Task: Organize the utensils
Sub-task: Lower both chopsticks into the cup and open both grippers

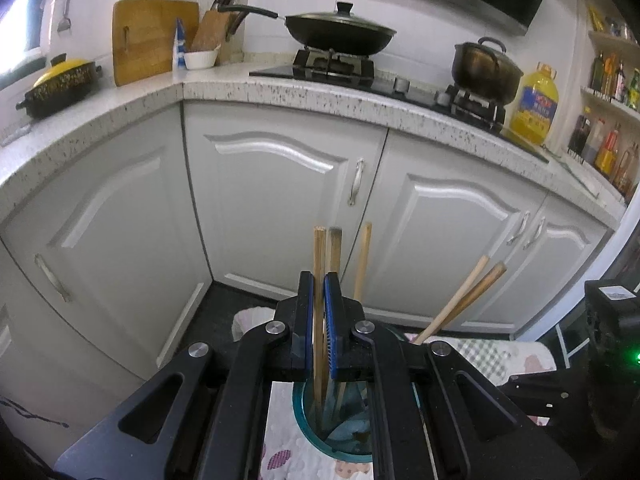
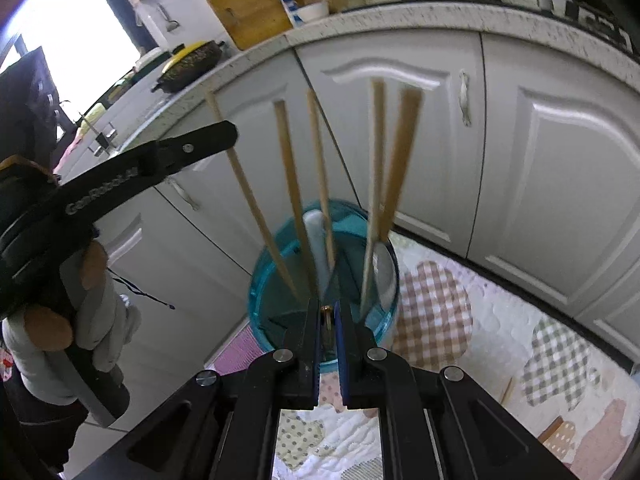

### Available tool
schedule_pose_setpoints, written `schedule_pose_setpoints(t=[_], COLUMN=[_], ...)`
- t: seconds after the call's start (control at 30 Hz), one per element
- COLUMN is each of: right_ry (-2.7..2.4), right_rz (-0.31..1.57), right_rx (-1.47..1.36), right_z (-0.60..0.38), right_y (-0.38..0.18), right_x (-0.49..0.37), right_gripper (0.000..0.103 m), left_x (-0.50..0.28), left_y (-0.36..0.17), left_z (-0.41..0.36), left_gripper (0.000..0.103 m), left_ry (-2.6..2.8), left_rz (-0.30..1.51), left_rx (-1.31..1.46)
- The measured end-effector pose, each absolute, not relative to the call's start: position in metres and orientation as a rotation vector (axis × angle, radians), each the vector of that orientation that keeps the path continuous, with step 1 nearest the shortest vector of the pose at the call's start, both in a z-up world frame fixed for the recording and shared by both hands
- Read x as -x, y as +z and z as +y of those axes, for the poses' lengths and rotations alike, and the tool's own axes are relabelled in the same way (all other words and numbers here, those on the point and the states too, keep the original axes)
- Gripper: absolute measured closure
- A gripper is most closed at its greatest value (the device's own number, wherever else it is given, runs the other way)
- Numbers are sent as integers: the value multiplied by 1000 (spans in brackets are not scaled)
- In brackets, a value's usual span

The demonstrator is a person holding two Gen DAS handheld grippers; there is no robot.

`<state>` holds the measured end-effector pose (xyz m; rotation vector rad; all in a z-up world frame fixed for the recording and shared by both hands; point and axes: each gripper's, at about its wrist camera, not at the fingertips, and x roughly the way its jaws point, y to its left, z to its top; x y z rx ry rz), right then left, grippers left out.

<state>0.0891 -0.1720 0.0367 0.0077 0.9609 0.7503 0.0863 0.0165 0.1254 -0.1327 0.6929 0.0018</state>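
A blue glass cup (image 1: 305,414) (image 2: 262,304) stands on a patterned cloth (image 2: 460,320) and holds several bamboo chopsticks. My left gripper (image 1: 319,278) is shut on one upright chopstick (image 1: 319,248) whose lower end reaches into the cup. In the right wrist view the left gripper (image 2: 226,132) comes in from the left, held by a gloved hand (image 2: 100,312), at the leftmost chopstick (image 2: 256,208). My right gripper (image 2: 328,306) hangs over the cup's near rim, shut on a thin brown stick (image 2: 327,318) seen end-on, apparently a chopstick.
White cabinet doors (image 1: 276,184) rise close behind the cup under a speckled countertop (image 1: 304,94). On it are a wok (image 1: 340,34), a pot (image 1: 486,68), a yellow oil bottle (image 1: 536,104) and a cutting board (image 1: 150,38). Dark floor (image 1: 224,312) lies below the cabinets.
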Motion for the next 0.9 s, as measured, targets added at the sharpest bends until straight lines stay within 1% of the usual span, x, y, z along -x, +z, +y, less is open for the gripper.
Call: schedule_pose_setpoints(t=[0.13,0.33,0.37,0.43,0.47,0.63,0.67,0.73,0.9], right_ry=[732,695,694,688,688,693,694,692,681], right_rz=[979,958,953,945,945,948,949,946,920], right_rx=[-25,-49,-53,-54,-57,-32,-26,-20,-19], right_z=[-174,-185,-186,-191,-194,-192,-192,-192,-194], right_y=[25,29,31,34,34,37,38,39,47], right_x=[-92,-94,-93,-91,-90,-81,-79,-75,-68], right_gripper=[97,97,95,84,77,76,76,76,76], left_x=[-87,-84,-84,-84,-83,-79,-78,-75,-67], left_y=[119,118,118,118,118,120,121,122,125], left_z=[15,16,17,18,18,18,18,17,15], left_gripper=[99,99,99,99,99,97,95,88,86], left_ry=[6,9,11,15,14,14,14,14,15], left_rz=[705,717,719,722,725,730,731,728,722], left_rx=[128,148,152,159,162,157,157,157,149])
